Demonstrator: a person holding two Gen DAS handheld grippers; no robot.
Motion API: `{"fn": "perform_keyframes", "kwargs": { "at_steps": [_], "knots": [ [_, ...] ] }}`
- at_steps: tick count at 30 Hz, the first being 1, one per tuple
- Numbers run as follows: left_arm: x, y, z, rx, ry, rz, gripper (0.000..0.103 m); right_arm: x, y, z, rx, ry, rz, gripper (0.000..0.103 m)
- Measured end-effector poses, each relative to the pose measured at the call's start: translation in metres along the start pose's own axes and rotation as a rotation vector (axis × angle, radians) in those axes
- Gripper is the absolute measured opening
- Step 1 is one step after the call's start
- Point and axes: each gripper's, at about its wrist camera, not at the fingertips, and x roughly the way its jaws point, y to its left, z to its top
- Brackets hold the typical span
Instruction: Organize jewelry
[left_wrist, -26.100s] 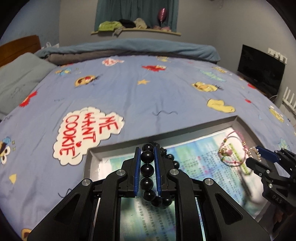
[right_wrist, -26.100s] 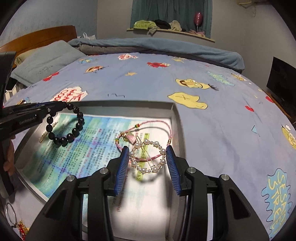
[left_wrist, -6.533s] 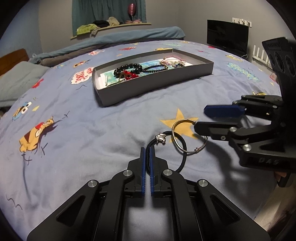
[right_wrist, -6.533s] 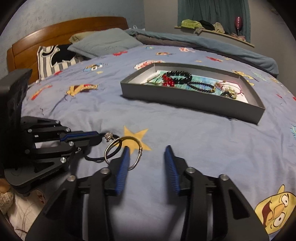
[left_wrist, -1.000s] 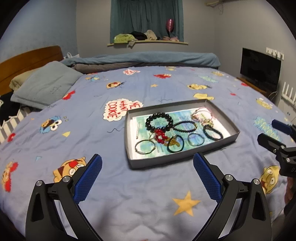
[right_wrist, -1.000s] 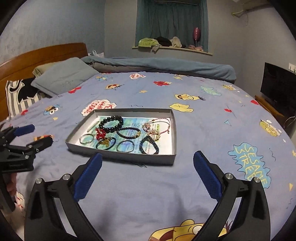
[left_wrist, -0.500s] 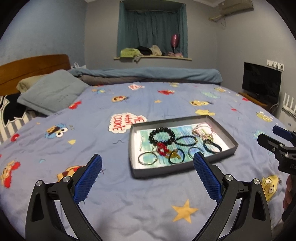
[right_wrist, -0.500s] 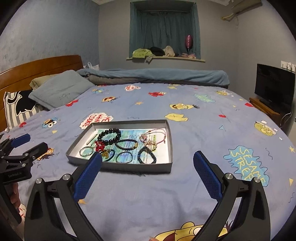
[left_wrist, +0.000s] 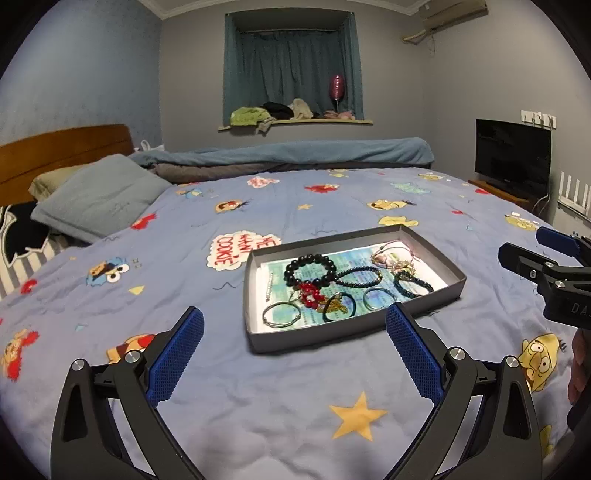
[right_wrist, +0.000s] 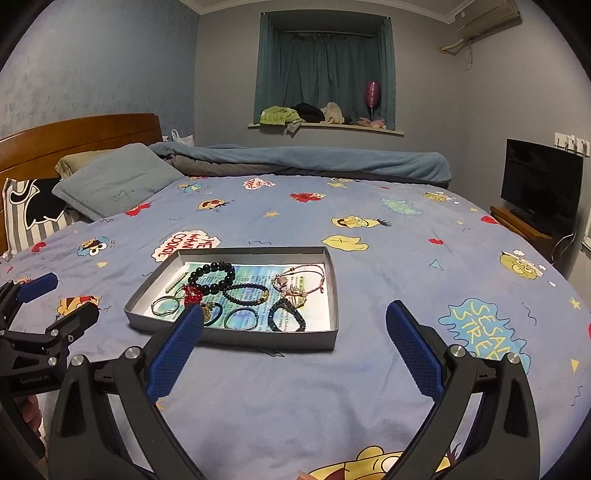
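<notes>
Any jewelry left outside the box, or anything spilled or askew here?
Nothing stands out. All visible jewelry lies inside the gray box on the bedspread; the left hand-held gripper and right hand-held gripper are open and empty.

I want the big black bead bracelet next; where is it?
In the right wrist view, the black bead bracelet lies in the gray tray's far-left part, touching the red bead charm.

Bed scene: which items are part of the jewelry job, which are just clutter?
Job:
- grey tray on the bedspread
- black bead bracelet
- red bead piece
- pink cord bracelet
- metal rings
- left gripper and right gripper, both open and empty

Lying about:
- pillow
- folded blanket
- TV
- clothes on the windowsill
</notes>
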Motion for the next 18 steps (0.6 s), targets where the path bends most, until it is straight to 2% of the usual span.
{"fn": "perform_keyframes", "kwargs": {
  "at_steps": [18],
  "knots": [
    [0.0007, -0.0030, -0.0003, 0.001, 0.014, -0.010, 0.098, -0.0016, -0.0009, 0.0007, -0.001, 0.004, -0.006, 0.097]
  ]
}}
